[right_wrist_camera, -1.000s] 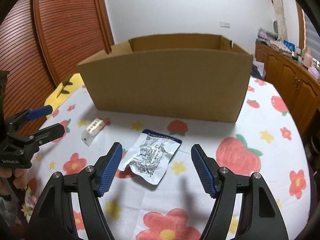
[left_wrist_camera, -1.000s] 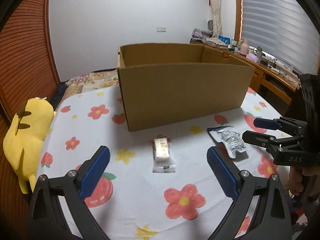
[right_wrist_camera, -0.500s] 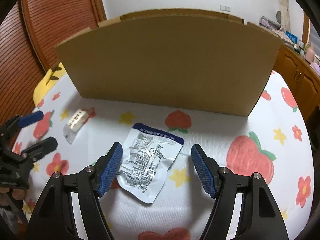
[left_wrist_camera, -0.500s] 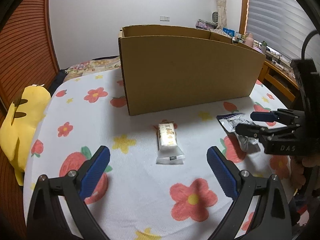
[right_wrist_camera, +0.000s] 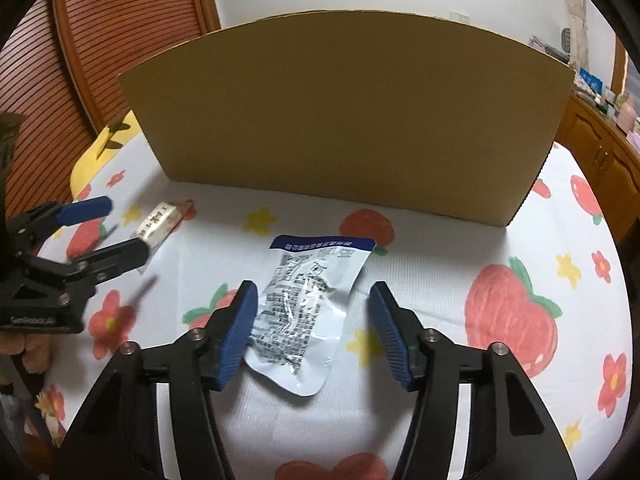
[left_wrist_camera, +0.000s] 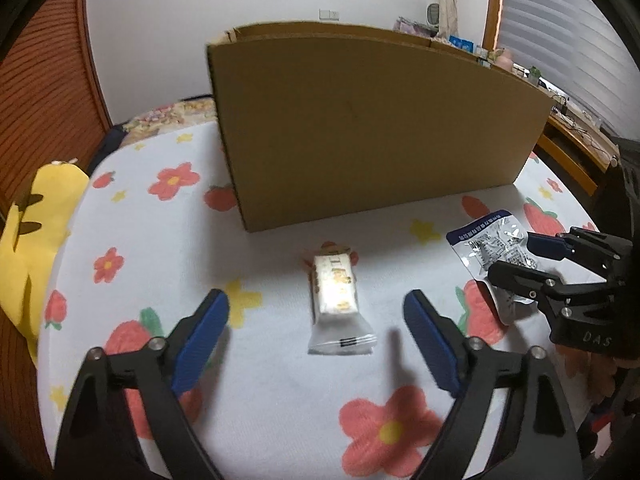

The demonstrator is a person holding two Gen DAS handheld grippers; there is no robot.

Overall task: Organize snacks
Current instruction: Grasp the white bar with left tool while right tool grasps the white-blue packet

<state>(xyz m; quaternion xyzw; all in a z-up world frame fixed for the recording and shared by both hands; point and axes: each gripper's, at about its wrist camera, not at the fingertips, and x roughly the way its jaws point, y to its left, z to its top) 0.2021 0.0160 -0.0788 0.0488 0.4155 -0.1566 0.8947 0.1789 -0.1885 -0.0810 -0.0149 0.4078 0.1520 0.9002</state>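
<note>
A small white and gold snack bar [left_wrist_camera: 336,292] lies on the flowered tablecloth [left_wrist_camera: 256,368] in front of a tall cardboard box [left_wrist_camera: 372,132]. My left gripper [left_wrist_camera: 316,308] hangs low over the bar. Its jaws are closing with the bar between them, and the pads are clear of it. To the right lies a silver pouch [right_wrist_camera: 304,304] with a blue top band. My right gripper [right_wrist_camera: 313,292] straddles the pouch with its jaws closing. The left pad is at the pouch's edge and the right pad stands apart from it. The right wrist view shows the left gripper [right_wrist_camera: 122,228] by the bar [right_wrist_camera: 160,222].
The box wall [right_wrist_camera: 352,120] rises just beyond both snacks and hides its inside. A yellow plush toy [left_wrist_camera: 36,216] lies at the table's left edge. A wooden sideboard [right_wrist_camera: 600,148] stands to the right, and a slatted wooden wall to the left.
Both grippers have sunk toward the table and come closer to the snacks. Both pairs of jaws have narrowed, the left around the bar, the right around the pouch.
</note>
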